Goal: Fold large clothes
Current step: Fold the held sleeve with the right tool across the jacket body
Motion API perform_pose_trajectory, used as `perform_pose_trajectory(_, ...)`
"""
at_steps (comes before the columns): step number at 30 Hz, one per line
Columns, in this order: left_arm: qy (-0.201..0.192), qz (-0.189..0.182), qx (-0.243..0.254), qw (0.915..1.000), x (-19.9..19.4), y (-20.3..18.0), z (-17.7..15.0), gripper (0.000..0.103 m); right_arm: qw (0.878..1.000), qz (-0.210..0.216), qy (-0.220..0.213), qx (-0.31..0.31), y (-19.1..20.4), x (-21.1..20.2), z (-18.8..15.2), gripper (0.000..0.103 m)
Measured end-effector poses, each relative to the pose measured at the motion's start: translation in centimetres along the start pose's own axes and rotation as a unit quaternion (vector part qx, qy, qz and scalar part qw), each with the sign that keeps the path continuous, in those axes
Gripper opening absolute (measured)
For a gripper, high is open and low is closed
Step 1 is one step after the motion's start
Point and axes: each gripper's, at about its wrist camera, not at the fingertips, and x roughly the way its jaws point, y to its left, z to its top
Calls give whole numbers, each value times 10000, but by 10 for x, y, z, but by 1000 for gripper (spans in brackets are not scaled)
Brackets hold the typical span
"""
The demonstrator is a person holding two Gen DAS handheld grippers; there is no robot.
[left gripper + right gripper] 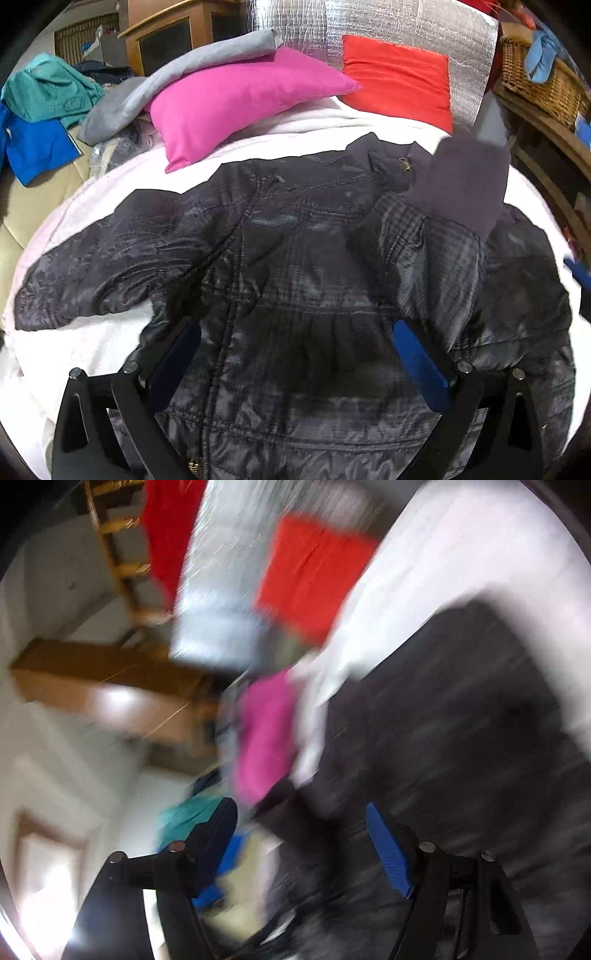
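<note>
While the dark jacket (295,280) lies spread front-up on the white-covered bed (110,343), one sleeve (439,240) is already laid across the chest, presumably to narrow the shape before the body is folded. The left hand-held gripper (295,354) hangs over the hem, fingers apart and gripping nothing, likely lining up for the next fold. Heavy blur hides most of the right wrist view; the right hand-held gripper (301,834) also stands apart, empty, near the jacket's edge.

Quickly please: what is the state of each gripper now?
Left gripper: open, above the dark jacket, holding nothing.
Right gripper: open, holding nothing; view blurred.
</note>
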Motion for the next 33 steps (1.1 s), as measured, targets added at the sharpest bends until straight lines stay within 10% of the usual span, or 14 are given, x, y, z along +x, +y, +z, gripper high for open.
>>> perform_pose_trajectory(6,-392,-410,153,9983,-9,-32,9,103,9833,-1769,-362,205,-48,-20,27,72)
perform_pose_trajectory(13,-281,-167,766,9965,16,-86,13,103,9813,-1891,352,33,-62,17,22,72)
perform_pose_trajectory(16,-97,13,726,9973,31,-89,16,103,9743,-2167,470,-384,-52,25,17,45)
perform_pose_trajectory(22,215,-636,188,9976,41,-59,20,51,9742,-2169,483,-386,-57,22,22,34)
perform_pose_trajectory(33,489,-900,-55,9947,22,-2,4,56,9723,-2270,456,-324,-58,22,20,34)
